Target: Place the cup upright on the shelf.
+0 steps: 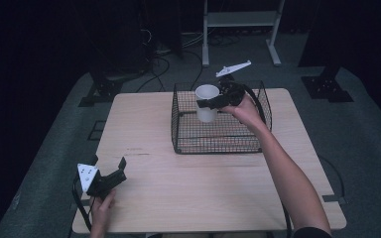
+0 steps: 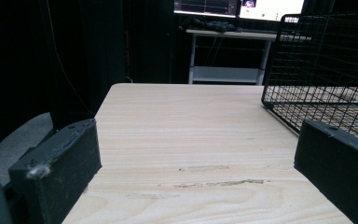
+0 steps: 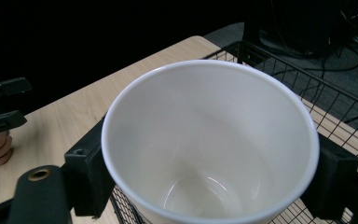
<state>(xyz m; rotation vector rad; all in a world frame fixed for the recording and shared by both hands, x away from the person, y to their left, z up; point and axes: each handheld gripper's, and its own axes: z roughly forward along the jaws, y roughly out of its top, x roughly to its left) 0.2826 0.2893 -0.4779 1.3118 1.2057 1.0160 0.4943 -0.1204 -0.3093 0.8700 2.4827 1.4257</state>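
A white cup (image 1: 206, 115) stands upright in the air over the rear left part of a black wire basket (image 1: 218, 149). My right gripper (image 1: 207, 104) is shut on it, one jaw on each side of its wall. In the right gripper view the cup (image 3: 242, 121) is empty, the right gripper (image 3: 209, 179) clasps it just under the rim, and the basket (image 3: 335, 105) lies beyond and below. My left gripper (image 1: 108, 164) rests open near the table's front left corner. Nothing is between the wide-apart jaws of the left gripper (image 2: 196, 163), which point toward the basket (image 2: 326, 70).
The basket sits on the far half of a light wooden table (image 1: 193, 188). A white shelf frame (image 1: 240, 20) and cables lie on the floor behind the table. In the right gripper view the left gripper (image 3: 2, 105) shows far off, in a hand.
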